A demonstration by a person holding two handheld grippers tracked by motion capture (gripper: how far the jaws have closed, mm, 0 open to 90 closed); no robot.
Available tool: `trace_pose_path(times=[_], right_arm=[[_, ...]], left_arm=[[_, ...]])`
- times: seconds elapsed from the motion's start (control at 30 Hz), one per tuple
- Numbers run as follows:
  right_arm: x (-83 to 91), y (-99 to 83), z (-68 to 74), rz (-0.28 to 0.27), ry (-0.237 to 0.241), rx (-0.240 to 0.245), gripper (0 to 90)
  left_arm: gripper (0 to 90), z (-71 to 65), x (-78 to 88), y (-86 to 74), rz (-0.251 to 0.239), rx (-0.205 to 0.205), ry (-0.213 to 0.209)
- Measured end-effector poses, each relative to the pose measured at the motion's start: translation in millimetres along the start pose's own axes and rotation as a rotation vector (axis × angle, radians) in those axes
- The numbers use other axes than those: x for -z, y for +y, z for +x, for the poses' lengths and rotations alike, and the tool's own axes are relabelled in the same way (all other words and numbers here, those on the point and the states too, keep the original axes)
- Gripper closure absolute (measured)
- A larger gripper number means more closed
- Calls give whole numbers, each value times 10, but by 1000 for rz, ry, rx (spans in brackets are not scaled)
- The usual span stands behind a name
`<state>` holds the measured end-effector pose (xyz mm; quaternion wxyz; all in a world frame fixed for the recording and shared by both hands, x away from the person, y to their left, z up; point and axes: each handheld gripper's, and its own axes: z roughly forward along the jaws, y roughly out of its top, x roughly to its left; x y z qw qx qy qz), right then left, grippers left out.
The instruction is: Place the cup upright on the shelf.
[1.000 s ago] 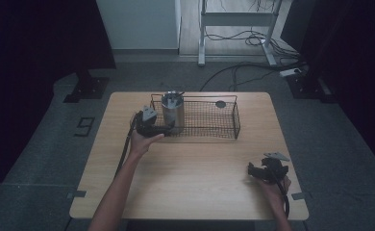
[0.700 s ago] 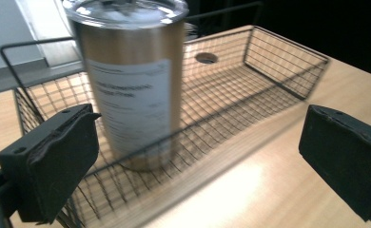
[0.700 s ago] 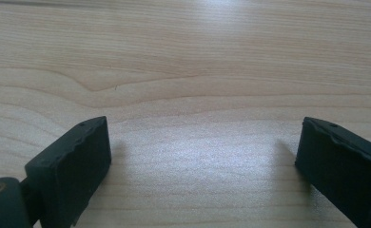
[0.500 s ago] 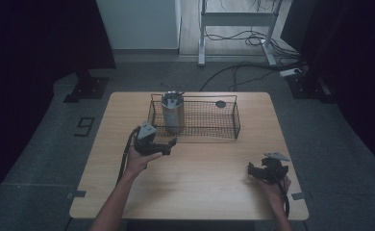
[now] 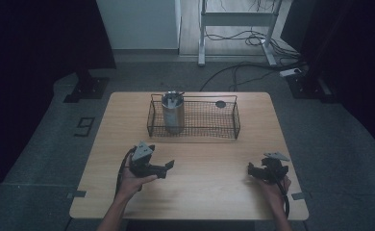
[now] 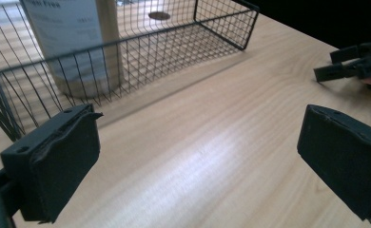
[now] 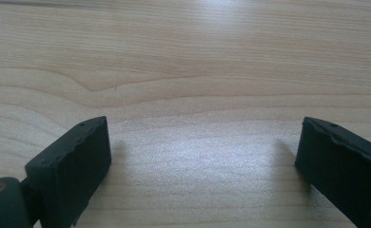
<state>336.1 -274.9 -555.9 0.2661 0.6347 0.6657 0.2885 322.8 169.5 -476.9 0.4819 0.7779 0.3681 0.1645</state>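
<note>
High view: both grippers wide-jawed over bare table (image 5: 209, 159); wire basket (image 5: 193, 126) well apart.

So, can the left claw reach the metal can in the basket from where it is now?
Probably yes. The left claw is open and empty, with bare table between it and the wire basket. The metal can stands upright at the basket's left end, rising above the rim, so coming from above looks free.

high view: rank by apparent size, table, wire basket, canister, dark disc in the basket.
1. table
2. wire basket
3. canister, upright at the basket's left end
4. dark disc, by the basket's far side

No ties; each is plainly smaller than the one before.
</note>
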Motion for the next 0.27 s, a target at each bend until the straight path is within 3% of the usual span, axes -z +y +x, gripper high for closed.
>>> trace_pose_path(times=[0.27], right_arm=[[0, 0, 0, 0, 0, 1, 41]], left_arm=[[10, -44, 12, -73, 10, -1, -1]])
